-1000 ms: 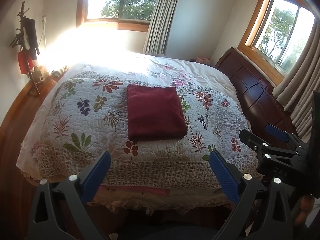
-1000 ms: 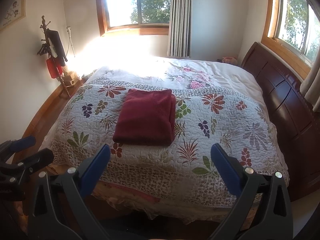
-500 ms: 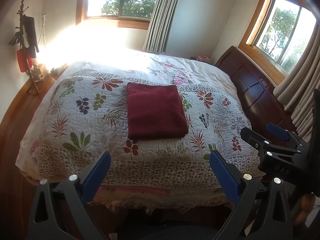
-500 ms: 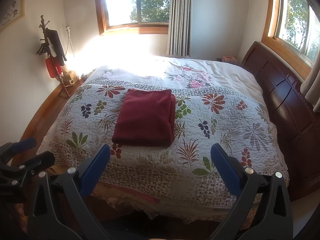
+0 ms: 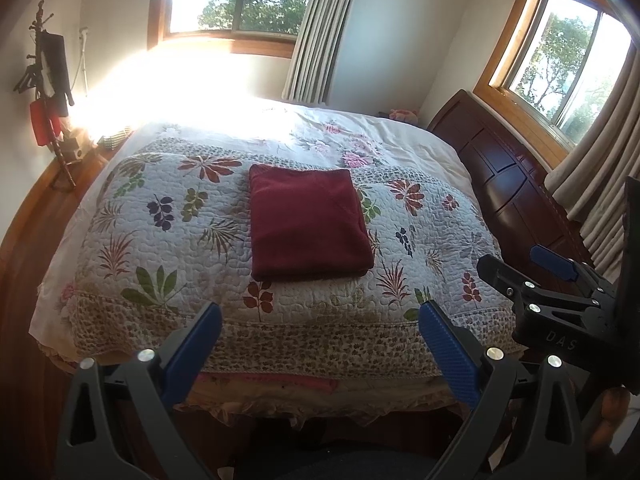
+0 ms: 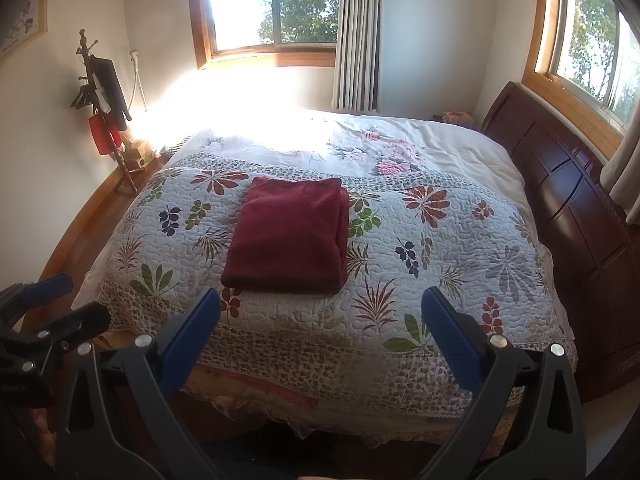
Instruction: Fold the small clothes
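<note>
A dark red garment point(image 5: 306, 222) point(image 6: 288, 236) lies folded into a neat rectangle on the floral quilt point(image 5: 160, 240) point(image 6: 440, 240) in the middle of the bed. My left gripper point(image 5: 320, 344) is open, held back from the bed's near edge with nothing between its blue-padded fingers. My right gripper point(image 6: 320, 336) is open too, also short of the bed and holding nothing. In the left wrist view the right gripper point(image 5: 532, 280) shows at the right edge; in the right wrist view the left gripper point(image 6: 56, 304) shows at the lower left.
A dark wooden headboard point(image 5: 504, 184) point(image 6: 576, 208) runs along the bed's right side under a curtained window. A coat stand with hanging items point(image 5: 48, 96) point(image 6: 104, 108) stands by the left wall on the wooden floor. Strong sunlight washes out the bed's far left.
Both grippers have drifted very slightly, barely shifting the views. The folded garment has not moved.
</note>
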`<action>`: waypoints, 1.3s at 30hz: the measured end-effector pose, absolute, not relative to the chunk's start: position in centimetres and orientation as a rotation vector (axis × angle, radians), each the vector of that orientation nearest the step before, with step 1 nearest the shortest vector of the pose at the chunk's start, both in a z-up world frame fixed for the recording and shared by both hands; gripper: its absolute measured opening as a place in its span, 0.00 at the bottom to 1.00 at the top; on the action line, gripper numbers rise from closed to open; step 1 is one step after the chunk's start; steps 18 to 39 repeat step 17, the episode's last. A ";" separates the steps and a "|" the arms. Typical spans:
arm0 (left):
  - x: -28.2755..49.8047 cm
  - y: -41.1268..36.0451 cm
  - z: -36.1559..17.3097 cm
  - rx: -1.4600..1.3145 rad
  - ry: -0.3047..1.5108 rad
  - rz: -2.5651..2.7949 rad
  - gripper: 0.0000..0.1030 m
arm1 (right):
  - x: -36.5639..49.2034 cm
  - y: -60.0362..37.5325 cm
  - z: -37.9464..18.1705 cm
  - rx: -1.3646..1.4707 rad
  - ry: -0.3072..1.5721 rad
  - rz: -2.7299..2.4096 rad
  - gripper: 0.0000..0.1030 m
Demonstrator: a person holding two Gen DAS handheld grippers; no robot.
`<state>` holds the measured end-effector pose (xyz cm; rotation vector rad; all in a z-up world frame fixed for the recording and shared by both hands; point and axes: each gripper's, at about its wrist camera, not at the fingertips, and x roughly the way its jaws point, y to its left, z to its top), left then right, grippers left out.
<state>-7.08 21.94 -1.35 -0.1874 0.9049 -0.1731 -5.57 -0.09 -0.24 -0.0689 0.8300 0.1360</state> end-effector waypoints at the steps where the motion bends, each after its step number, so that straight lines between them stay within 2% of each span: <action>1: -7.1 21.9 -1.3 -0.188 0.905 -0.173 0.96 | -5.5 -0.2 -0.3 -0.070 0.831 0.137 0.97; 39: -6.5 22.4 -1.5 -0.191 0.905 -0.173 0.96 | -4.9 0.0 -0.3 -0.078 0.830 0.136 0.97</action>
